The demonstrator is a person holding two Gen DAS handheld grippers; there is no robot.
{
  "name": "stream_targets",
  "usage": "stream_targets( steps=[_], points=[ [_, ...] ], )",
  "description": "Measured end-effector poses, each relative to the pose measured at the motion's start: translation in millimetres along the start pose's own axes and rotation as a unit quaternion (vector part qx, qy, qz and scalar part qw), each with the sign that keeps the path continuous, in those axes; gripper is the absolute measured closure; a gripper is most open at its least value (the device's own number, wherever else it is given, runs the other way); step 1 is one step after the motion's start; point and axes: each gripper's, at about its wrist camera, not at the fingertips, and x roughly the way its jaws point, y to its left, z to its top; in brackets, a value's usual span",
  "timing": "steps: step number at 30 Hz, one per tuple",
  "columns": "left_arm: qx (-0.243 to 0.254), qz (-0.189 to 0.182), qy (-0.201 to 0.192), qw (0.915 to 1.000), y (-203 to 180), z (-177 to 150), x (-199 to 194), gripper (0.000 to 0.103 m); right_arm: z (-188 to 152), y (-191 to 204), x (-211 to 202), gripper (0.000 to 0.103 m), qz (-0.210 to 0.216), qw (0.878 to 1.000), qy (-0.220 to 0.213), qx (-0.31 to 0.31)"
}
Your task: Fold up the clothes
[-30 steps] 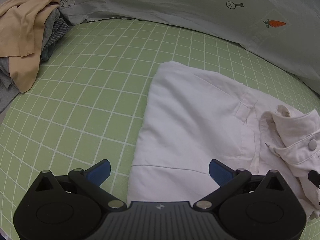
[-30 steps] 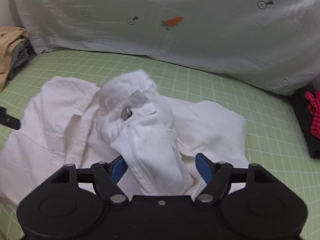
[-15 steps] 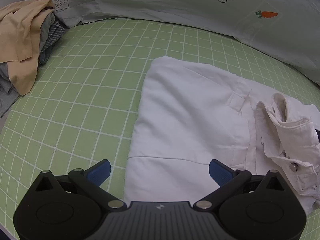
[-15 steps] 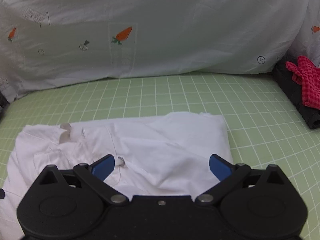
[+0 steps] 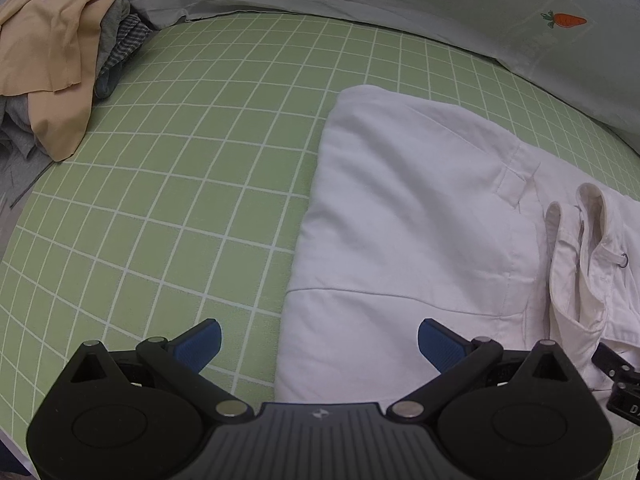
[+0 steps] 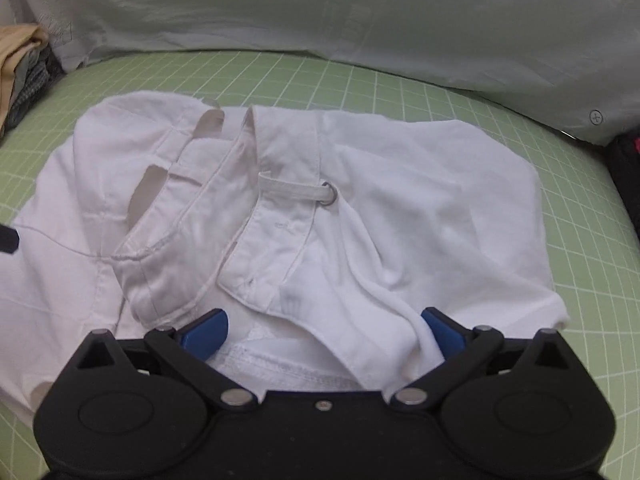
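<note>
A white garment [image 5: 408, 216] lies partly folded on the green gridded mat [image 5: 180, 152]. Its waistband with a metal ring [image 6: 329, 194] is bunched on top in the right wrist view, where the garment [image 6: 420, 184] fills the middle. My left gripper [image 5: 319, 343] is open and empty, low over the garment's left edge. My right gripper [image 6: 323, 330] is open, with loose folds of the garment lying between its blue fingers [image 6: 206, 330]. Part of the right gripper shows at the lower right of the left wrist view [image 5: 618, 384].
A pile of tan and grey clothes [image 5: 52, 60] lies at the mat's far left. A pale sheet with carrot prints [image 6: 360, 12] hangs along the back. Dark and red cloth [image 6: 628, 152] sits at the right edge.
My right gripper let go of the raised waistband, swung away, then came back down over the bunched garment. The waistband now lies flatter. My left gripper stayed open and shifted slightly.
</note>
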Motion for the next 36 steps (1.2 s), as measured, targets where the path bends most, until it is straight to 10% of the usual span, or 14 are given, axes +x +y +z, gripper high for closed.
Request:
stream_targets(
  steps=[19,26,36],
  points=[
    [0.056,-0.077,0.021,0.9952,10.8,3.3,40.8,0.01,-7.9,9.4,-32.3,0.0,-0.102,0.986,0.023,0.13],
    [0.096,-0.099,0.01,0.9903,-0.5,8.7,38.4,0.042,-19.5,2.0,-36.9,0.0,-0.152,0.975,0.054,0.153],
    [0.008,-0.114,-0.019,0.9932,3.3,14.3,-1.7,0.094,-28.9,-29.1,-51.5,0.0,-0.155,0.977,0.012,0.146]
  ],
)
